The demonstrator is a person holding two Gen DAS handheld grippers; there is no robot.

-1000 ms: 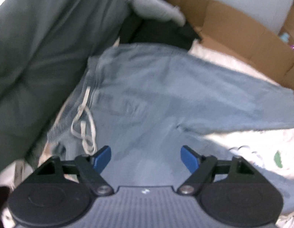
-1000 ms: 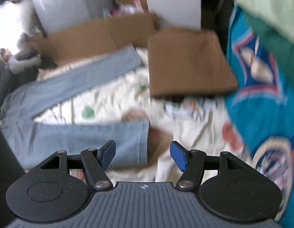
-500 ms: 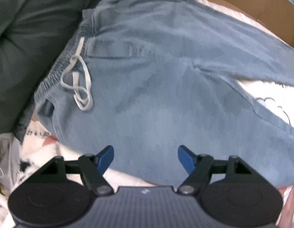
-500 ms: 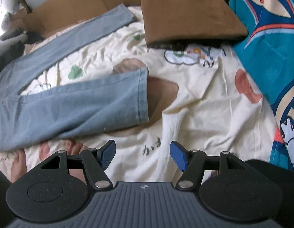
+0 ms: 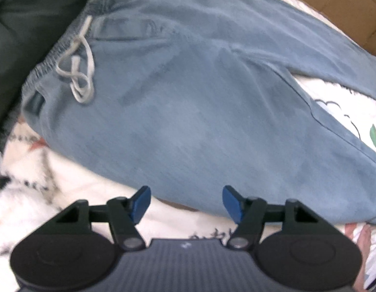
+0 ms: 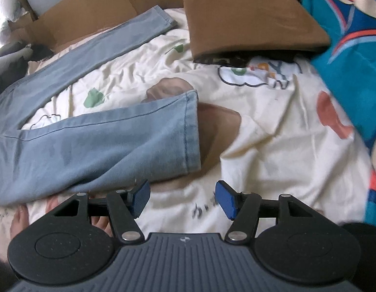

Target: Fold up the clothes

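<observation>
Step in hand: grabbing the pants to start the fold; nothing is folded yet.

Sheet (image 6: 273, 126), cream with cartoon prints, is the work surface under both grippers. Blue pants (image 5: 188, 92) lie flat on it, legs apart in a V.

Left gripper (image 5: 186, 203) points down over the near edge of the hip. The waistband (image 5: 51, 60) is ahead and to its left. Jaws are closing, pads clear of the cloth, nothing pinched; the pants' edge sits right at the gap.

Right gripper (image 6: 181, 198) is angled down over bare sheet. The near leg's hem (image 6: 191, 131) is just ahead and to its left. Jaws are also closing, with only sheet between them and no hold.

Next move, my read: left drops onto the hip edge and pinches; right shifts left onto the hem corner before it clamps, or it picks up sheet. Then lift both and carry the near leg over the far leg (image 6: 110, 39).

Around:
- Teal printed blanket (image 6: 346, 56), far right of the right gripper.
- Folded brown garment (image 6: 248, 17), ahead of the right gripper, clear of the fold path.
- Cardboard (image 6: 90, 14), behind the far leg.
- Drawstring (image 5: 80, 73), loose on the waistband; could snag.
- Bare toes (image 6: 20, 219) at the sheet's near edge, lower left of the right gripper. Keep clear.
</observation>
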